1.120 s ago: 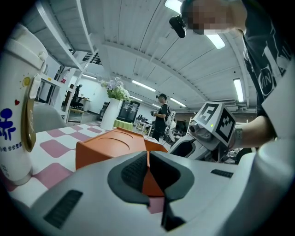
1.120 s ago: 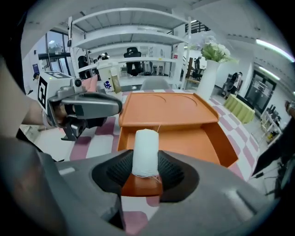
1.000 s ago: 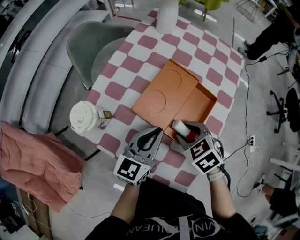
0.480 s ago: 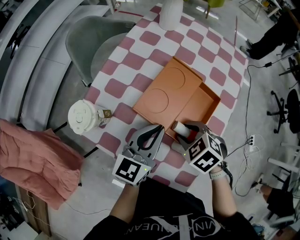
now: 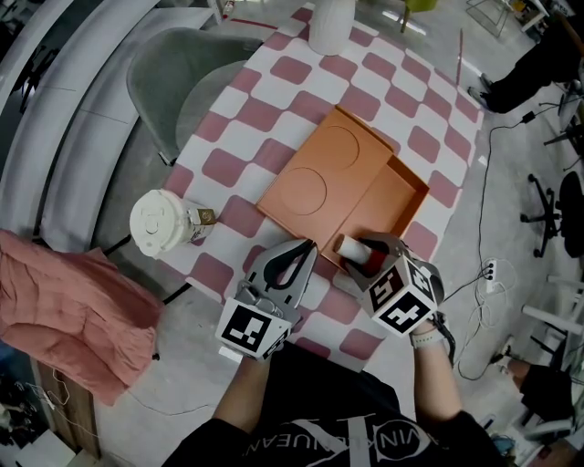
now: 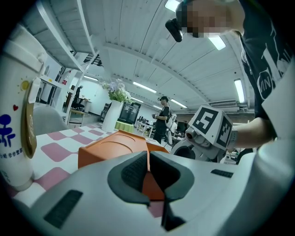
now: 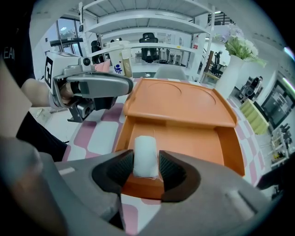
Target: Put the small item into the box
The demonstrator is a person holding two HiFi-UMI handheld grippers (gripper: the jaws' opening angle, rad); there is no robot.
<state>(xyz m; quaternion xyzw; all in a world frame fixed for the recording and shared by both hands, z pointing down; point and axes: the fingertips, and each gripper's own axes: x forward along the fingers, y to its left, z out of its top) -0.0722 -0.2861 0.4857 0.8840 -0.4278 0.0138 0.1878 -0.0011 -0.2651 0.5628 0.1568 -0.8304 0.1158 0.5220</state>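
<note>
The orange box (image 5: 400,202) lies on the checkered table, its lid (image 5: 315,178) slid aside so the right part stands open. My right gripper (image 5: 356,249) is shut on the small white item (image 5: 348,244) at the box's near edge. In the right gripper view the small white item (image 7: 145,154) stands upright between the pads, just over the near wall of the orange box (image 7: 184,138). My left gripper (image 5: 307,248) is shut with nothing in it, left of the right one. In the left gripper view, the left gripper (image 6: 148,162) points at the box (image 6: 113,147).
A white lidded cup (image 5: 159,223) stands at the table's left edge, and shows as the cup (image 6: 14,129) close by. A white vase (image 5: 329,23) stands at the far edge. A grey chair (image 5: 178,77) and pink cloth (image 5: 73,315) are left of the table.
Hardly anything differs: my right gripper with the white item has stayed at the box's near edge, shifting only slightly. The left gripper has kept its place.
</note>
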